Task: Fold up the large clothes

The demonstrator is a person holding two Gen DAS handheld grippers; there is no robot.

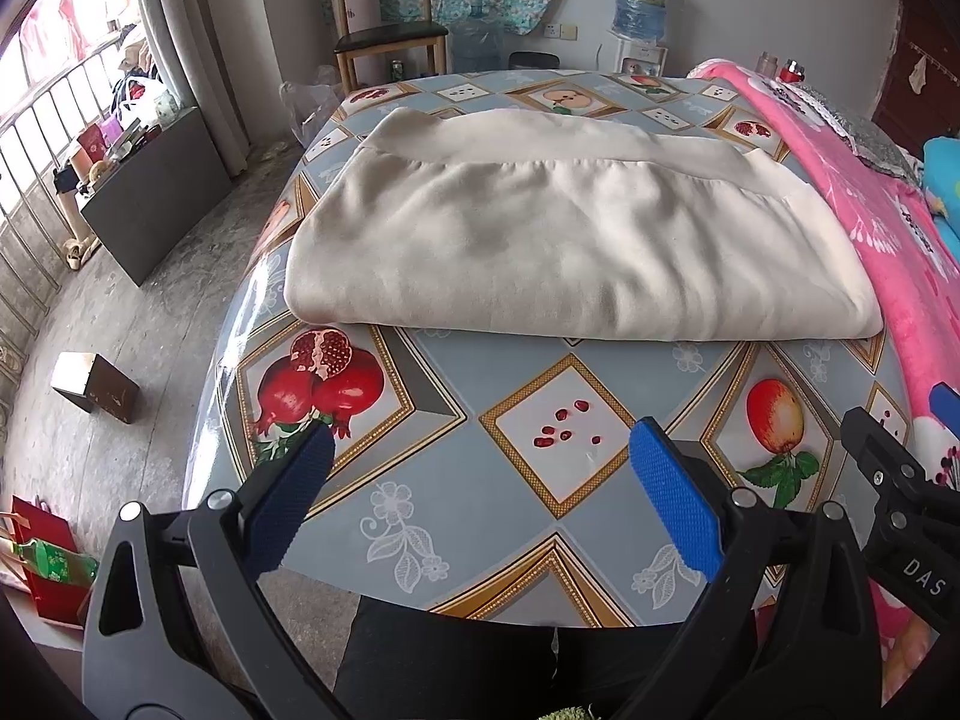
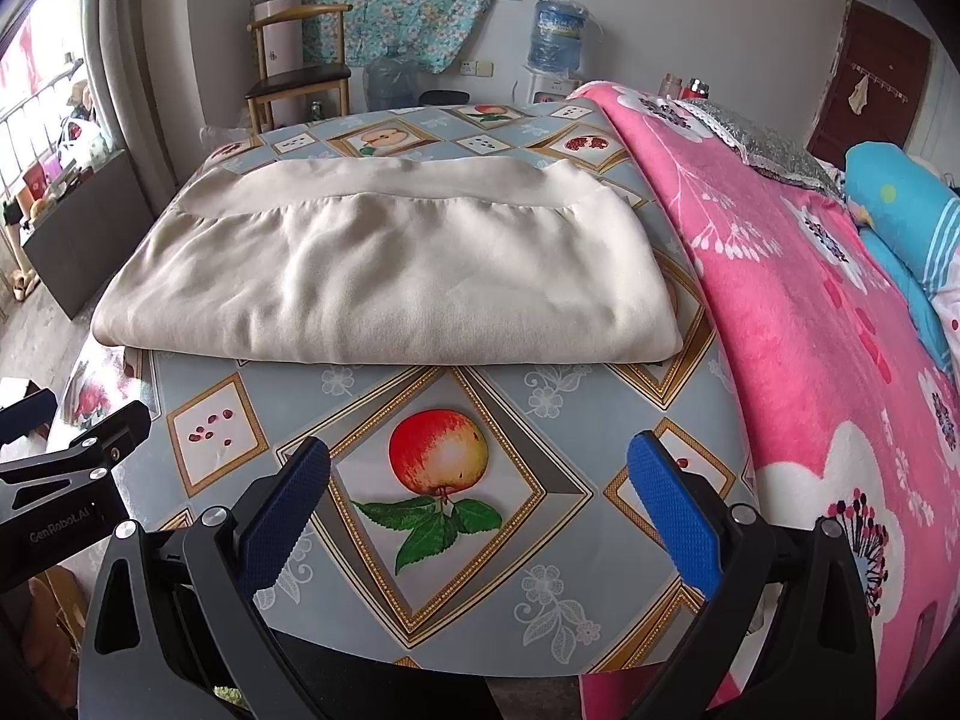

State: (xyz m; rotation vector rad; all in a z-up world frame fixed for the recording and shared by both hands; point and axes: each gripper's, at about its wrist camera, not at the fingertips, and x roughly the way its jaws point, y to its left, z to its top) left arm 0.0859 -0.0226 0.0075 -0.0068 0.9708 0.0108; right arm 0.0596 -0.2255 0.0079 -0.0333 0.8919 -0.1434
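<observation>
Hovering low over the near table edge, both tools sit empty. Left gripper (image 1: 480,450) has its blue pads spread wide, nothing between them; right gripper (image 2: 477,468) the same, jaws apart over the printed apple. Both are short of the garment (image 1: 564,240), well apart from its near fold edge.

The garment is cream, lying flat on the fruit-print table (image 1: 540,504) toward the far half, already doubled into a wide rectangle, with a plain hem band along its far side. The pink blanket (image 2: 810,312) lies just beside the garment's right end.

Judgement: the fold looks mostly done; likely one more fold or a tidy-up is left. To do it well, come in at the garment's two near corners together, pinch all layers and not just the top one, lift evenly, carry over toward the far hem band, and keep the right corner off the blanket.

Views differ: the left wrist view shows the floor left of the garment, a small brown box (image 1: 96,387) and the railing, plus the tip of the right tool at frame right. The right wrist view shows more of the blanket, a blue pillow (image 2: 894,204) beyond it, and the left tool at frame left. Far behind the garment in both: chair (image 1: 384,30), water bottle (image 1: 643,3).
</observation>
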